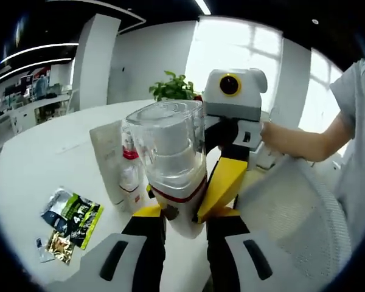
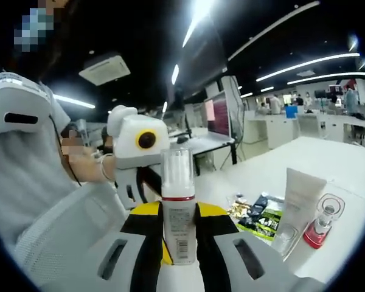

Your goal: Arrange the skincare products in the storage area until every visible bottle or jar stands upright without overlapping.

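A white pump bottle with a clear cap and a red band is held up above the white table. My left gripper is shut on its lower body. In the right gripper view the same bottle stands upright between the yellow tips of my right gripper, which is shut on it too. A white tube stands cap-down on the table. Beside it is a small clear-capped bottle with a red collar.
Foil sachets lie flat on the table. A potted plant stands at the far edge. A person's hand holds the right gripper, and a mesh chair back is close by.
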The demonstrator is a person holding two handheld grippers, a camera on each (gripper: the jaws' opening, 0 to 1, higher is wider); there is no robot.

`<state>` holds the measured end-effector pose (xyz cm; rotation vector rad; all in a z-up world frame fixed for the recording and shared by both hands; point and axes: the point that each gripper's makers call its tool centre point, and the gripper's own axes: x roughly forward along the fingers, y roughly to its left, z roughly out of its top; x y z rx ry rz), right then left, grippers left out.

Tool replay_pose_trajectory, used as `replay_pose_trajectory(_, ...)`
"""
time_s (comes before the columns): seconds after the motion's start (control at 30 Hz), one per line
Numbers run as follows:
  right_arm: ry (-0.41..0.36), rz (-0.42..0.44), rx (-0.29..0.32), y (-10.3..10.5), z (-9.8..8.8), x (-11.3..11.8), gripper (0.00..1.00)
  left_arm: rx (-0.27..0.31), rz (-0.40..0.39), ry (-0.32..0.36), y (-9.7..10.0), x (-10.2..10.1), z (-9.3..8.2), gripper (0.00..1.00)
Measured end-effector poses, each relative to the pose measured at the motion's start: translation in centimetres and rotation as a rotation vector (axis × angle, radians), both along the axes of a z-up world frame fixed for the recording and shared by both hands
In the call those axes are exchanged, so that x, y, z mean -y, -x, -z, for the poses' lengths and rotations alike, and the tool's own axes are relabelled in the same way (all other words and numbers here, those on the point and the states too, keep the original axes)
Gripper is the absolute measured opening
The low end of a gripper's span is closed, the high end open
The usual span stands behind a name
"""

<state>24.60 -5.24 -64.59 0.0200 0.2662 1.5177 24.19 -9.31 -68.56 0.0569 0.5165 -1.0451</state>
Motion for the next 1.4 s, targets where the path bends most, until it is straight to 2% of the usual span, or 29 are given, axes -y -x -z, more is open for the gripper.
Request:
replay_pose_trajectory(0.23,-0.006,-0.006,-0.04,-0.1,0.1,0.9,0.19,0.003,0.019,-0.013,0.3,0.0,0.1,0.17)
replay_pose_trajectory(0.4,-0.006,-0.015,-0.089,0.3,0.2,0.9,0.19,-0.034,0.014,-0.016,0.7,0.1,0.2,0.17)
replay_pose_trajectory(0.5,0.022,-0.007,-0.102,0.3,0.9,0.7,0.2,-0.04,0.012,-0.057,0.7,-0.2,1.1,0.17)
replay_pose_trajectory(0.6,0.05,0.021,-0.12,0.1,1.4,0.4,0.2,-0.05,-0.001,-0.072,0.7,-0.5,1.2,0.17)
replay_pose_trajectory(0.73,0.081,0.108,-0.152,-0.6,1.6,0.3,0.21,-0.051,-0.049,-0.087,0.0,-1.1,1.4,0.17)
replay_pose_trajectory(0.83,0.134,0.145,-0.127,-0.4,2.0,0.4,0.21,-0.056,-0.058,-0.089,-0.1,-1.2,1.5,0.17)
replay_pose_trajectory(1.0,0.11,0.174,-0.127,-0.2,1.1,0.8,0.24,-0.059,-0.048,-0.085,0.0,-1.0,1.5,0.17)
replay_pose_trajectory(1.27,0.063,0.189,-0.086,-1.0,-1.7,1.7,0.23,-0.054,-0.013,-0.136,0.6,-0.9,2.4,0.17)
replay_pose_trajectory(1.4,0.063,0.176,-0.074,-1.0,-1.8,1.7,0.22,-0.056,0.005,-0.14,1.0,-0.6,2.5,0.17)
